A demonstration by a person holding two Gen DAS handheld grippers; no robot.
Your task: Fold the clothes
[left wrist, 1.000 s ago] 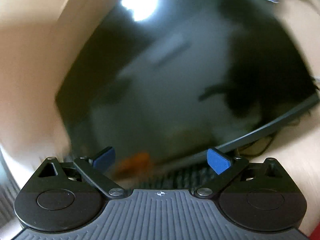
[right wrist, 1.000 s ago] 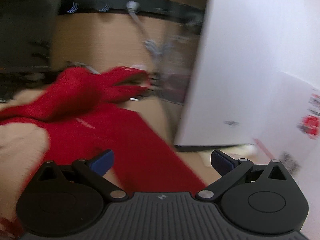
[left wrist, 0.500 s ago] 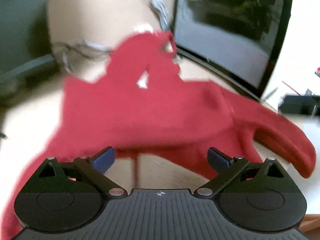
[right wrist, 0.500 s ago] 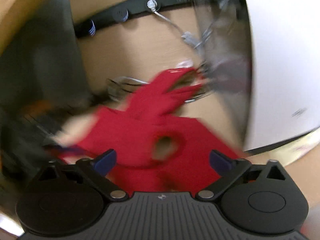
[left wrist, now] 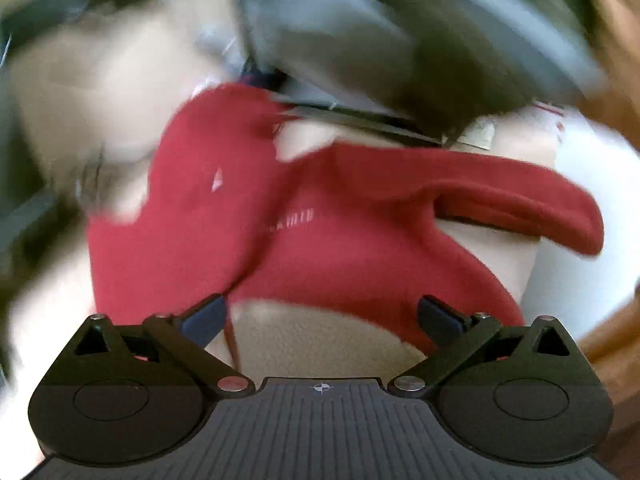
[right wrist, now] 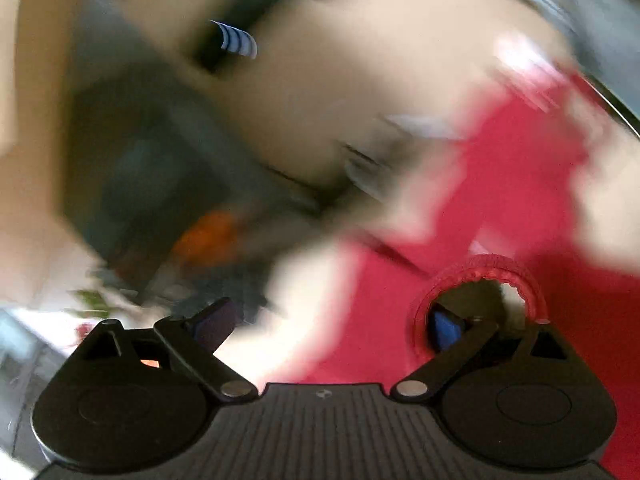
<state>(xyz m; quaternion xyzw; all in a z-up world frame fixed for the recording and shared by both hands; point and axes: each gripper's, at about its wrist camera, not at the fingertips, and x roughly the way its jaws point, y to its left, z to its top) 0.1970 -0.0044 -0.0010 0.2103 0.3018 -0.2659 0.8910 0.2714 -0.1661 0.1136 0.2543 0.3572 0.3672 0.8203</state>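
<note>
A red garment [left wrist: 332,240] lies spread on the desk [left wrist: 312,344], both the left hand-held gripper [left wrist: 322,316] and the right hand-held gripper [right wrist: 332,320] wide and seemingly empty, though the right view is blurred.

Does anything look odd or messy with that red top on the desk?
Yes. The red sweater lies crumpled, one sleeve flung sideways. In the right wrist view a ribbed cuff rings one finger of the right hand-held gripper; the rest is blurred.

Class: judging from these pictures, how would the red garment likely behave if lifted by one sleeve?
The red garment is probably floppy: its sleeve lies curved and its body is creased. Its fuzzy surface suggests little slipping. It would likely drape and trail rather than lift flat.
</note>
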